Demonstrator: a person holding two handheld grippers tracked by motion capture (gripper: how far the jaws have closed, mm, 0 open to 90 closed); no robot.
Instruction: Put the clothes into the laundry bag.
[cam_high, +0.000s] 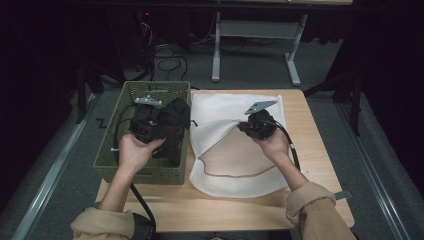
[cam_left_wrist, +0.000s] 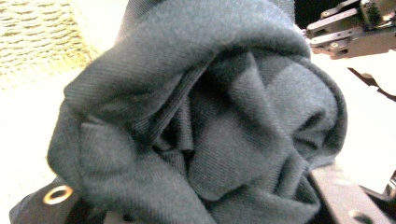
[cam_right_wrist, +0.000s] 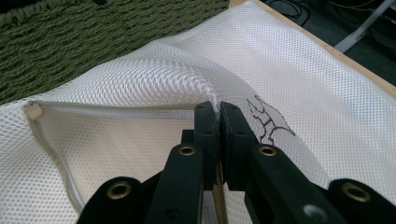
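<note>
Evidently a loading step: dark garment held up, white mesh bag held open.

Clamped in the left gripper (cam_high: 167, 120) was a bunched dark grey knit garment (cam_left_wrist: 201, 121), hanging over the green woven basket (cam_high: 112, 145), just beside the bag. The right gripper (cam_right_wrist: 218, 122), jaws clenched together, pinched the upper edge of the white mesh laundry bag (cam_right_wrist: 154, 70) beside its zip, raising the mouth off the pale wooden table (cam_high: 320, 165). Next, I judged, the garment had to travel across into that opening while the mouth was kept up. Both forearms reached in from the near edge, palms turned up under the grippers.
</note>
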